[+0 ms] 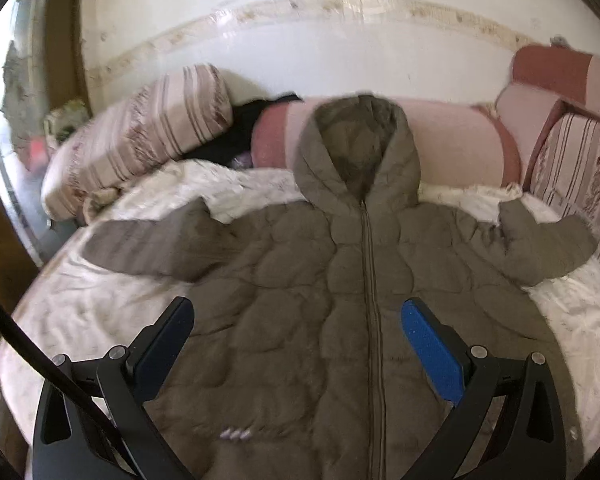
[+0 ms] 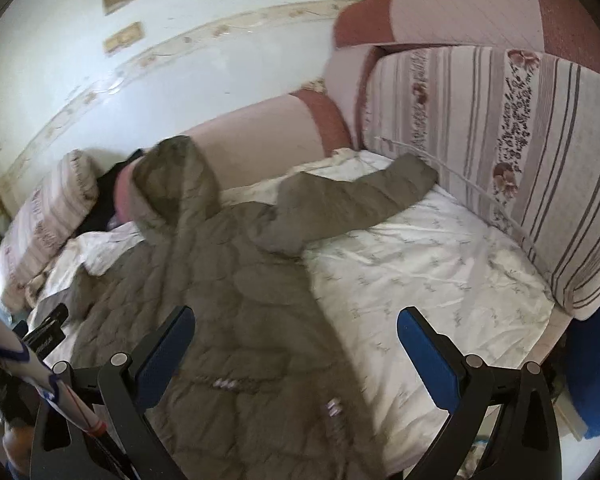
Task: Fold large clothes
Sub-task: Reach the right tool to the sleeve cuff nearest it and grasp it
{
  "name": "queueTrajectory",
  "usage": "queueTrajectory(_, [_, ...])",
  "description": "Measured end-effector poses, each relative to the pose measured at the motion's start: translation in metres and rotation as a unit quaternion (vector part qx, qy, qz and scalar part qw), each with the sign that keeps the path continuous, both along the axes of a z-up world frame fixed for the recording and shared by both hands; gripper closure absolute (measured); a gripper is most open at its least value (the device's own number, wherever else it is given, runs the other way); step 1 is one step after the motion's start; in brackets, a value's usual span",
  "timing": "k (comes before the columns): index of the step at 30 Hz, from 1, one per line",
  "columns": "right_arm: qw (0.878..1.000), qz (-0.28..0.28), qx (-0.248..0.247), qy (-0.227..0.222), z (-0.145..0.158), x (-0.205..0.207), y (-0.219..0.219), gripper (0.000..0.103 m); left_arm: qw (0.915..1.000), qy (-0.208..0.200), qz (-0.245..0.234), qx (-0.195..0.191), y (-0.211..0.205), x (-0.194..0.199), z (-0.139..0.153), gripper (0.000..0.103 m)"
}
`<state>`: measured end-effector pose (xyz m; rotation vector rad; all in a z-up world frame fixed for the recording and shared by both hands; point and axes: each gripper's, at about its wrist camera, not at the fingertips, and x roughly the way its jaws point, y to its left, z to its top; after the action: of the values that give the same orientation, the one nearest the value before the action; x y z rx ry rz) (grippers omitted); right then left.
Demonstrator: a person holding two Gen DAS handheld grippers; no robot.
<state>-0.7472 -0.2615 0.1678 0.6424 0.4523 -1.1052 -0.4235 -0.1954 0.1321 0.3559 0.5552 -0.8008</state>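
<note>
Quilted olive-brown hooded jacket laid front-up and zipped on the white bed sheet, hood toward 12 o'clock against a pink bolster, both sleeves spread outward. The left sleeve runs toward 9 o'clock in the left wrist view; the right sleeve reaches toward 1 o'clock in the right wrist view, its cuff close to a striped floral cushion. A striped pillow lies at 10 o'clock.

Left gripper: fingers wide apart, holding nothing, poised above the jacket's lower body, with the zip running just inside the blue right-hand finger. Right gripper: fingers likewise wide apart and empty; the jacket's side edge runs down between them, the dark left-hand finger over fabric, the blue one over bare sheet.

Judged step: the garment appears flattened and no fold is yet made, so the first fold is probably a sleeve brought across the chest. To do it well, each gripper should probably take a sleeve near the cuff, pinching the full padded thickness, since slippery quilted fabric may slide from a shallow bite. Carry the sleeve low and across the zip line, keeping the shoulder seam flat. The hood, propped on the bolster, may need pulling down onto the back panel before the body is folded.
</note>
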Motion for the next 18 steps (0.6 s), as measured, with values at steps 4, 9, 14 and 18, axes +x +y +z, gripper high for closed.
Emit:
queueTrajectory(4, [0.999,-0.012,0.041,-0.018,-0.013,-0.018,-0.052,0.001,0.9959,0.066,-0.013,0.061,-0.034,0.021,-0.041,0.000])
queueTrajectory(9, [0.994,-0.056,0.088,-0.038,-0.029,-0.053,-0.137,0.013,0.9961,0.063,-0.010,0.060,-0.042,0.031,-0.043,0.000])
queueTrajectory(14, [0.986,-0.099,0.127,-0.053,-0.054,-0.063,-0.221,0.026,0.9955,0.066,-0.014,0.067,-0.042,0.031,-0.049,0.000])
queueTrajectory(18, [0.982,-0.119,0.136,-0.049,-0.078,-0.056,-0.274,0.040,0.9958,0.059,-0.012,0.069,-0.046,0.035,-0.051,0.000])
